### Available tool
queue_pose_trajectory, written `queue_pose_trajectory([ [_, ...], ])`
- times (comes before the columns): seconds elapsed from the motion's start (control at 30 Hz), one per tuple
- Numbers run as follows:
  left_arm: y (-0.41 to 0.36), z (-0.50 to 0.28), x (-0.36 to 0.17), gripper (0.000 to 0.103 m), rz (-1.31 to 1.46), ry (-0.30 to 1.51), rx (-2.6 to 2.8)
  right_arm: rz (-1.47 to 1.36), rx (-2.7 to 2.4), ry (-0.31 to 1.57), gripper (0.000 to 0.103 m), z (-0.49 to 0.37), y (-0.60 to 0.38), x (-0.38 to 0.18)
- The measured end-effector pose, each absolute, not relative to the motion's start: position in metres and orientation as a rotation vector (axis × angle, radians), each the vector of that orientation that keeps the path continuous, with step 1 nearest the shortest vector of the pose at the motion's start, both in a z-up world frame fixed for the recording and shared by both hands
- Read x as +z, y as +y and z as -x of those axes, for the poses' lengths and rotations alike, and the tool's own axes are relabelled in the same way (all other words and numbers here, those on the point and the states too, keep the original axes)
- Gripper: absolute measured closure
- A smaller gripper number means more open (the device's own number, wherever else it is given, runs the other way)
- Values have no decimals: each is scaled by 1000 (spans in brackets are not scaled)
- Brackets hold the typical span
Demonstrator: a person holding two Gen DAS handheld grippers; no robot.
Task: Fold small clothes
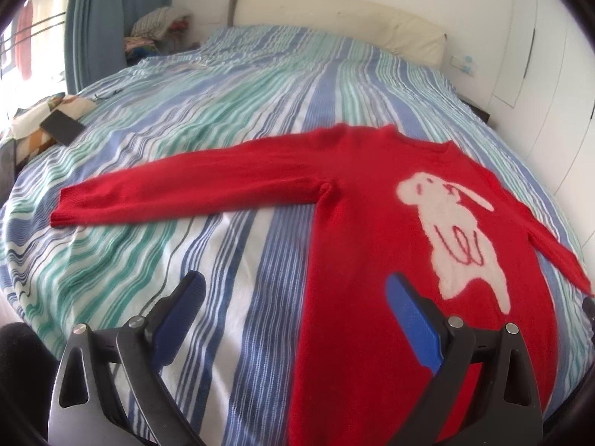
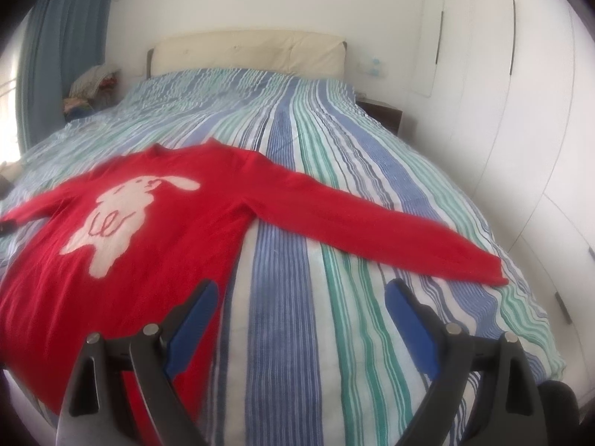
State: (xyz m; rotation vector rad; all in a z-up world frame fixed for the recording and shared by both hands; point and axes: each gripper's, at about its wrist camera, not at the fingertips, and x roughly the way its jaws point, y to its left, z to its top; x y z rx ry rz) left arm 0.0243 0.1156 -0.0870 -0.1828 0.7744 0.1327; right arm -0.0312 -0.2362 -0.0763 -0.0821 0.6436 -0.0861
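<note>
A small red sweater with a white rabbit motif lies flat and face up on the striped bedspread, both sleeves spread out sideways. It also shows in the right wrist view. My left gripper is open and empty, hovering above the sweater's lower left side, near its hem. My right gripper is open and empty, above the lower right side, with the right sleeve stretching out ahead of it.
A cream headboard stands at the bed's far end. Piled clothes lie by the blue curtain. A dark phone rests on a cushion at the left edge. White wardrobes line the right side.
</note>
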Motion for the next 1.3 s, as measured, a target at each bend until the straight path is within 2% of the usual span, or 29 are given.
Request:
queue_pose_trajectory([
  [0.43,108,-22,-83,1,81,760,175,72,-96,667,13,27,-241,-82],
  [0.9,129,-24,-92,1,227,801,195,57,-104,675,13,26,-244,-84],
  [1.3,120,-24,-87,1,169,791,180,52,-100,676,13,26,-244,-83],
])
